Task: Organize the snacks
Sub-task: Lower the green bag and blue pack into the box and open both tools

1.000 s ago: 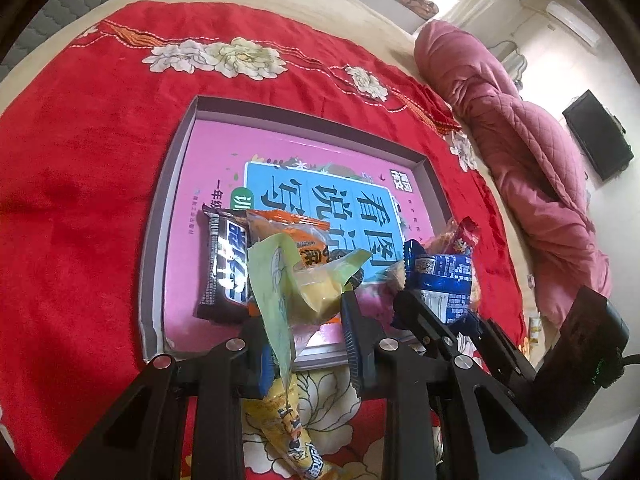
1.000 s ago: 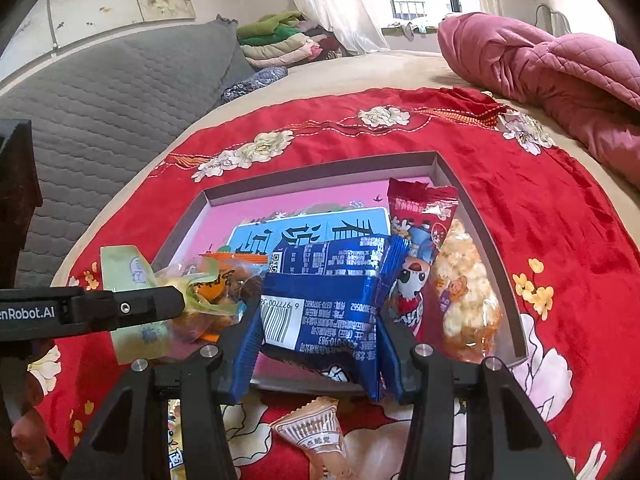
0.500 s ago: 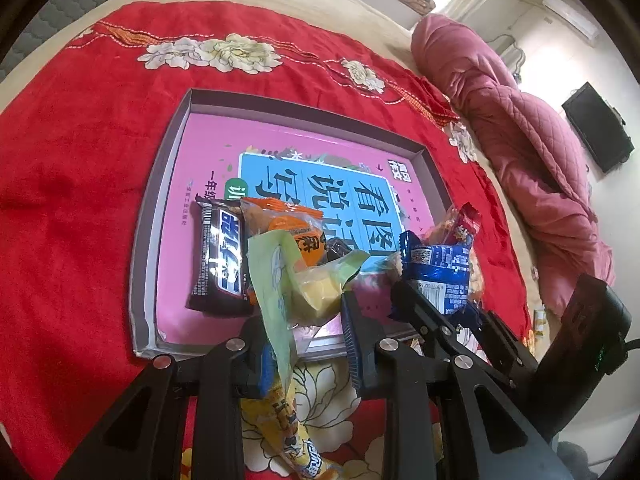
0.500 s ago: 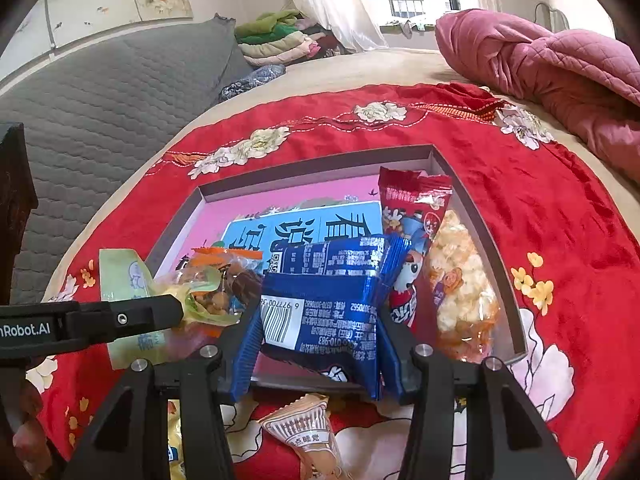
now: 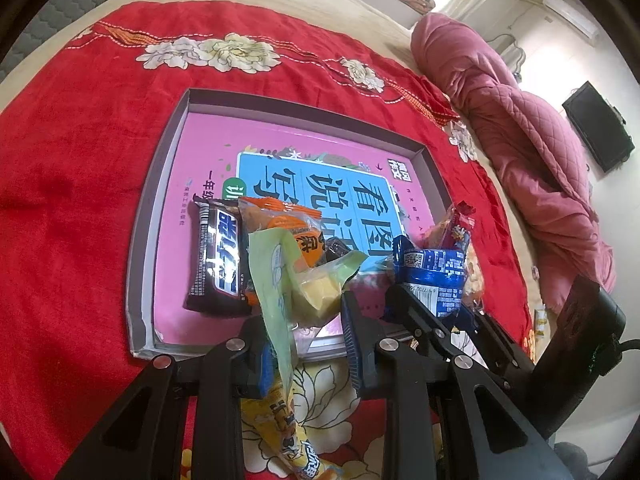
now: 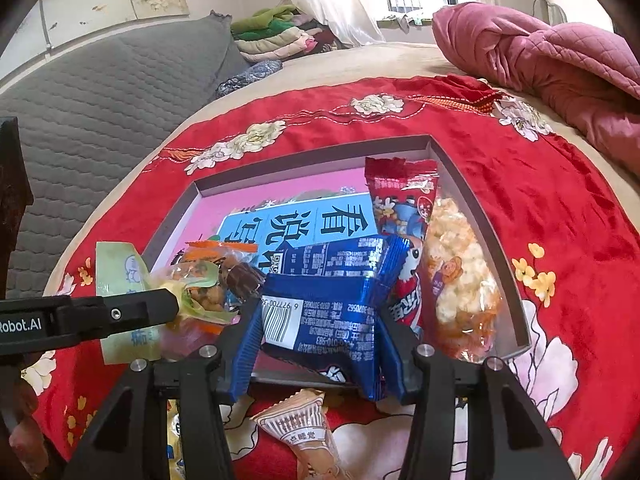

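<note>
Left wrist view: the left tongs (image 5: 306, 332), nearly closed, pinch a pale green packet (image 5: 280, 280) with a yellow cake inside, holding it just over the near edge of the shallow tray (image 5: 160, 184) that lies on the red floral blanket (image 5: 80, 160). The packet's long axis runs up and down between the fingers, its free end hanging toward the blanket. Straight ahead in the tray lie a dark chocolate bar (image 5: 218, 264) and an orange packet (image 5: 288, 228), side by side and lengthwise away from the tongs. A yellow packet (image 5: 280, 416) waits on the blanket below.

Right wrist view: the right tongs (image 6: 320, 344), about half open, clamp a blue packet (image 6: 328, 300) across its width, its long axis pointing into the tray (image 6: 484, 240). A popcorn bag (image 6: 460, 280) lies just to its right along the tray's wall. The blue packet hangs over the tray's near edge, so the right hand looks closest to setting down; a peach packet (image 6: 304, 428) remains outside.
</note>
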A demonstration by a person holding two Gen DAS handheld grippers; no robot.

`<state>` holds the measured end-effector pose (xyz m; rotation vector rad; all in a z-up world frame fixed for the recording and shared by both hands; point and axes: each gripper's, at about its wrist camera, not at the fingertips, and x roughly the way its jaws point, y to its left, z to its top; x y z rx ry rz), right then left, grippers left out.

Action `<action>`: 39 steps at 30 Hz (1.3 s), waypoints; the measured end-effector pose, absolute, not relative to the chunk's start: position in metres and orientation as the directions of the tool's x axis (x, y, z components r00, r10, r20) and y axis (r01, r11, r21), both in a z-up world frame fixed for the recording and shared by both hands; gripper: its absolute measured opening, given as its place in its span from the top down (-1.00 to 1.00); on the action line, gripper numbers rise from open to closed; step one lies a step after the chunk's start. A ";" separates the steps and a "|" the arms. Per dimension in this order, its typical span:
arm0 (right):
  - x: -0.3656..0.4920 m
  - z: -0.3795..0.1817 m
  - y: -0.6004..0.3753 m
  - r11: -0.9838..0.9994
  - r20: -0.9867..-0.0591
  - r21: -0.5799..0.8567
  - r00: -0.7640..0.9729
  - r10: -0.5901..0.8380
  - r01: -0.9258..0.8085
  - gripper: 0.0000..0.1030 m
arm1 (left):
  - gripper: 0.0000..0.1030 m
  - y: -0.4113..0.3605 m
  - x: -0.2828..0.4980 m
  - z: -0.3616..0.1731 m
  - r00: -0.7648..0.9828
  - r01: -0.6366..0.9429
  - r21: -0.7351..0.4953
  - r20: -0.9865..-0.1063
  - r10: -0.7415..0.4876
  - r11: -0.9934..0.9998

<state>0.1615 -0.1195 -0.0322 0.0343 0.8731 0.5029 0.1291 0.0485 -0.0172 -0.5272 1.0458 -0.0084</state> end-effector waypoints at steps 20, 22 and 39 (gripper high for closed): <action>0.157 -0.030 -0.120 0.890 -0.718 0.217 0.552 0.424 -0.402 -0.22 | 0.43 0.046 0.132 -0.019 0.513 -0.233 -0.418 -0.820 -0.254 0.878; 0.156 -0.027 -0.121 0.891 -0.710 0.209 0.564 0.421 -0.402 -0.22 | 0.43 0.045 0.134 -0.020 0.511 -0.234 -0.413 -0.822 -0.250 0.880; 0.153 -0.019 -0.128 0.889 -0.691 0.223 0.579 0.434 -0.400 -0.25 | 0.15 0.040 0.133 -0.011 0.524 -0.215 -0.383 -0.821 -0.225 0.899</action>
